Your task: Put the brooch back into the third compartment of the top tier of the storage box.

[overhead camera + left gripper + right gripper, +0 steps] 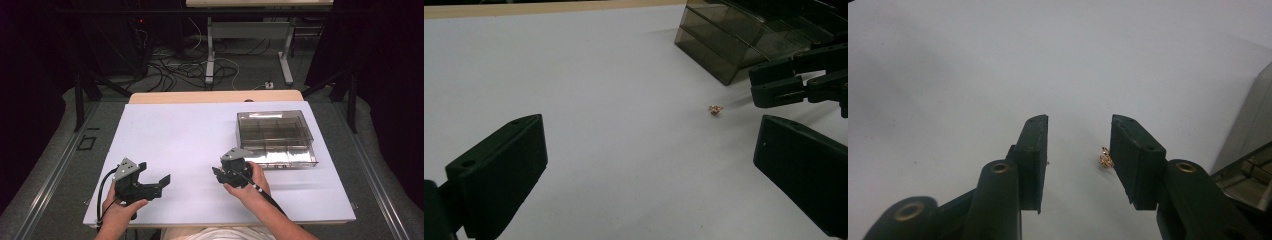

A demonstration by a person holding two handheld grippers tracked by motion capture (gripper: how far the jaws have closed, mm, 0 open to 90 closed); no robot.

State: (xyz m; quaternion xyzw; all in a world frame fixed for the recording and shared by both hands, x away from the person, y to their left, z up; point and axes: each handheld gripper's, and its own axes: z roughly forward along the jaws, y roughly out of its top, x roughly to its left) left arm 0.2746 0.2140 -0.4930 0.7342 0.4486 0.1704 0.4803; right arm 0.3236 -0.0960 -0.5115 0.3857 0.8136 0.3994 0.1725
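Here your right gripper (pixel 1075 160) stands unclenched, its jaws apart around a tiny gold-coloured piece (pixel 1105 157) that lies on the white surface (pixel 180 140) just inside one jaw, not yet pinched. Your left gripper (pixel 152 177) rests released near the surface's near left corner, well apart. A smoky clear compartment box (pixel 275 137) sits just beyond, toward the right edge.

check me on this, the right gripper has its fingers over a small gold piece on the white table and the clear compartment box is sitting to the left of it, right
Not quite. The clear compartment box sits to the right of the right gripper, not the left, as the high view shows. The rest holds: its fingers are over the small gold piece on the white table, not yet pressing on it.
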